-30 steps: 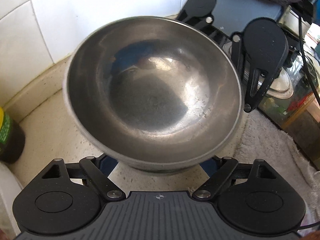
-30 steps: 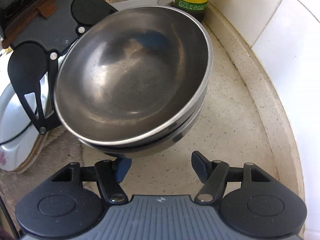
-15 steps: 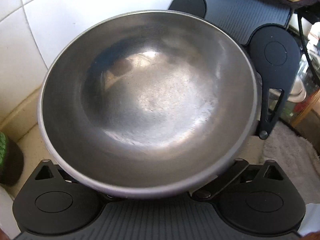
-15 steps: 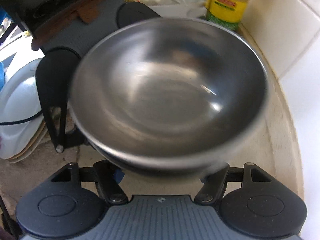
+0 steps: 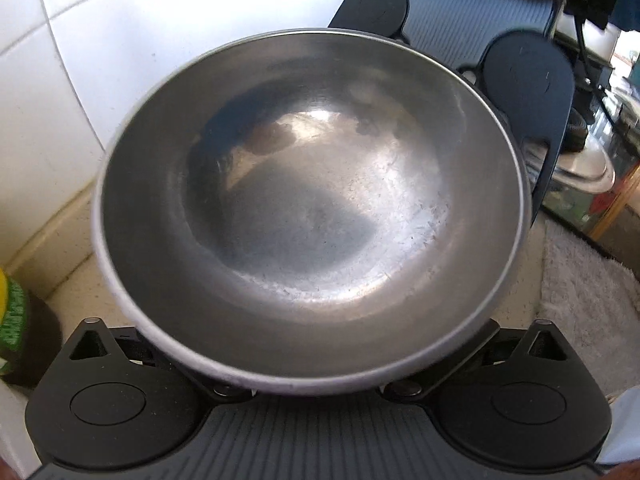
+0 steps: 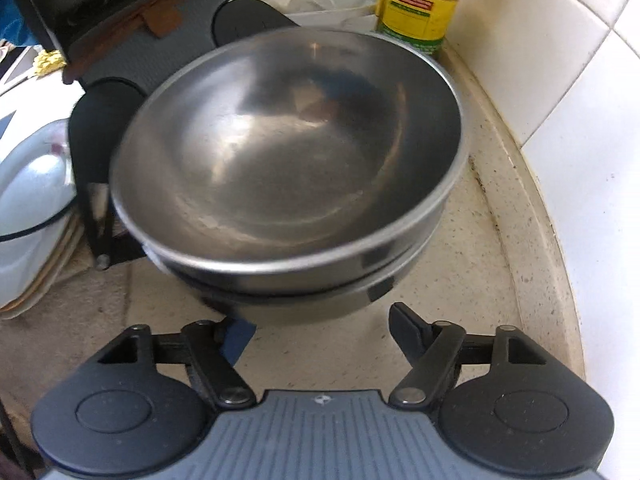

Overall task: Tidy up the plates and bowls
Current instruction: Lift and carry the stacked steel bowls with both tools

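Since the earlier frames we have drawn the right gripper [image 6: 320,320] back from the bowls, and the blur around the top bowl [image 6: 288,148] has mostly settled. It now sits nested in a second steel bowl [image 6: 320,296], slightly tilted rather than level.

Working left to right in the right wrist view: a stack of white plates [image 6: 32,200] lies at the left edge of the counter [image 6: 500,280], part of it on a cloth. Next comes the left gripper [image 6: 100,184], reaching in against the far left side of the bowls. Its fingertips are hidden there, and in the left wrist view the bowl rim [image 5: 312,380] covers them, so we cannot tell whether its jaws are pinching the rim or are spread. The nested bowls stand on the counter near its back right corner, just in front of a yellow oil bottle [image 6: 420,12] and close to the tiled wall [image 6: 560,80]. The right gripper's jaws are spread wide, empty, and just clear of the lower bowl.

We judge that the stacking step is nearly complete: the top bowl is in place and needs only to seat level. The plates remain to be handled. Withdraw the left gripper slowly, since a tilted steel bowl may slide or rock.
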Action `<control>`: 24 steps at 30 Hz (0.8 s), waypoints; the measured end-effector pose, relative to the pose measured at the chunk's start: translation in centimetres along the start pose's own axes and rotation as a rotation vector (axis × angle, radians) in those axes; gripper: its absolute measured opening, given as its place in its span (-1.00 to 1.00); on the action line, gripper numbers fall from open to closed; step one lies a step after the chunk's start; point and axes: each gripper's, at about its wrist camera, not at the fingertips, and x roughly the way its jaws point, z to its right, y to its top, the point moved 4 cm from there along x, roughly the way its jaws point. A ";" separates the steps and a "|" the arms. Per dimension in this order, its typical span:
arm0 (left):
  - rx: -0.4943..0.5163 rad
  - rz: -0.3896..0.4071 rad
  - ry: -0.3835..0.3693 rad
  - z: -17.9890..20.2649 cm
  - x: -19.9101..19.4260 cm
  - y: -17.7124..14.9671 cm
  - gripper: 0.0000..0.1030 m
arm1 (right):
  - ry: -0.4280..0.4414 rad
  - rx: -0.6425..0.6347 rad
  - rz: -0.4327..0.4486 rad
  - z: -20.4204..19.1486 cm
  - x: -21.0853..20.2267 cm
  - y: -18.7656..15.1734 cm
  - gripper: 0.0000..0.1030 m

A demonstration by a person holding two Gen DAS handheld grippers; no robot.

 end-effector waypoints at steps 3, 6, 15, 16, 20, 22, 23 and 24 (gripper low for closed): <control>-0.006 0.007 -0.003 -0.6 0.1 0.4 1.00 | 0.009 -0.035 0.026 0.0 -0.1 0.6 0.47; -0.002 0.000 0.007 -0.7 0.4 0.8 1.00 | -0.005 -0.086 0.038 -0.6 -0.3 1.0 0.48; 0.030 -0.008 0.042 1.1 -0.6 0.8 1.00 | -0.051 -0.065 0.048 -3.5 -2.4 0.5 0.49; 0.028 -0.006 0.041 1.2 -0.8 0.8 1.00 | -0.056 -0.065 0.048 -3.7 -2.8 0.6 0.49; 0.040 0.005 0.052 1.5 -1.7 0.9 1.00 | -0.078 -0.062 0.050 -4.6 -4.2 0.8 0.49; 0.045 0.009 0.055 1.7 -2.1 1.1 1.00 | -0.084 -0.062 0.049 -4.8 -4.6 1.1 0.49; 0.047 0.011 0.056 1.8 -2.2 1.0 1.00 | -0.088 -0.061 0.049 -5.2 -4.6 1.3 0.49; 0.048 0.012 0.056 1.9 -2.3 1.1 1.00 | -0.091 -0.059 0.048 -5.4 -4.9 1.3 0.49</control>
